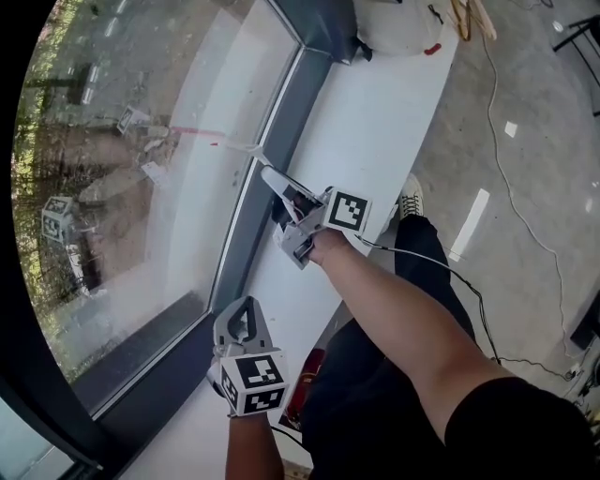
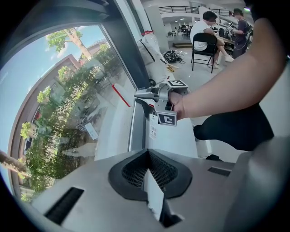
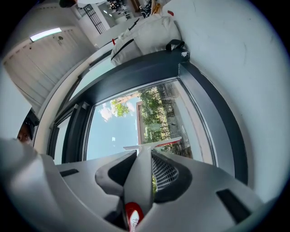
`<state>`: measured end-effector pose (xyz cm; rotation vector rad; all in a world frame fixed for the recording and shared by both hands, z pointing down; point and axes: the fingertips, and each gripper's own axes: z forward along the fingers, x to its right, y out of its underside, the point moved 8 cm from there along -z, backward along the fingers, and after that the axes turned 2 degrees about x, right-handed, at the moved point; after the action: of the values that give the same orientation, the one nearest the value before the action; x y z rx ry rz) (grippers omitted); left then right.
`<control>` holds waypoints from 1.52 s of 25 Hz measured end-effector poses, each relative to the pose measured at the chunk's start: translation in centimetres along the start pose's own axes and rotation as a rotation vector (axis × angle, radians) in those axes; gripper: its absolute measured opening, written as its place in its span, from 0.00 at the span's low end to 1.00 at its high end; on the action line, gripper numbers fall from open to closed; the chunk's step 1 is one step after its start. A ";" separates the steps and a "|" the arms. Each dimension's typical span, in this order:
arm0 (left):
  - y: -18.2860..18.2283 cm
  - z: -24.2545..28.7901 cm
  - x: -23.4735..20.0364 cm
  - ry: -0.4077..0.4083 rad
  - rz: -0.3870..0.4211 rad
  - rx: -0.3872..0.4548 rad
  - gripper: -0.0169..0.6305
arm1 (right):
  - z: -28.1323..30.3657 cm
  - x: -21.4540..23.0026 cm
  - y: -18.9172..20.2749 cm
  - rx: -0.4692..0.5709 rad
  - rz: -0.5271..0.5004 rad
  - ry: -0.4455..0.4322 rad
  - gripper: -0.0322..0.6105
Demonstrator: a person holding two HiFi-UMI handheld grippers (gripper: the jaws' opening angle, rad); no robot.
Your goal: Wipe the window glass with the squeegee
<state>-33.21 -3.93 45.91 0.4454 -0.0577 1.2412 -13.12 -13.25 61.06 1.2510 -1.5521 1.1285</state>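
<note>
The window glass (image 1: 112,234) fills the left of the head view inside a dark frame (image 1: 267,178). My right gripper (image 1: 289,202) is shut on the grey handle of the squeegee (image 1: 246,148), whose blade, with its red edge, lies against the lower pane. In the right gripper view the handle (image 3: 140,176) runs between the jaws of the right gripper (image 3: 142,156) up to the blade (image 3: 154,144) on the glass (image 3: 113,129). My left gripper (image 1: 242,314) hovers shut near the frame's lower corner. In its own view the left gripper (image 2: 146,154) has a white tag (image 2: 154,199) in the hollow behind the closed tips.
A white sill (image 1: 375,122) runs along under the window, with a white bag (image 1: 403,28) at its far end. The person's legs and shoe (image 1: 410,197) stand beside the sill. A cable (image 1: 511,197) trails over the floor. People sit on chairs (image 2: 204,36) far behind.
</note>
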 end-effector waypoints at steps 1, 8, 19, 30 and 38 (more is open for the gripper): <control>0.1 -0.1 0.1 0.001 0.001 0.000 0.03 | -0.1 0.1 0.4 -0.005 0.004 0.002 0.19; 2.4 -1.0 0.0 -0.005 -0.027 0.004 0.03 | -0.7 0.2 4.8 -0.059 0.030 0.005 0.19; 5.8 -2.1 -0.1 -0.025 -0.091 -0.005 0.03 | -1.4 1.0 8.9 -0.099 0.049 0.031 0.19; 5.9 -1.7 -0.3 -0.031 -0.112 0.013 0.03 | -1.5 1.1 8.4 -0.110 0.024 0.044 0.19; 3.0 8.3 -3.1 0.053 -0.143 0.097 0.03 | 1.2 6.3 1.6 -0.119 -0.077 0.122 0.19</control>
<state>-35.42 -8.93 53.51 0.4922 0.0792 1.1180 -15.84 -15.82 66.52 1.1319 -1.4466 1.0292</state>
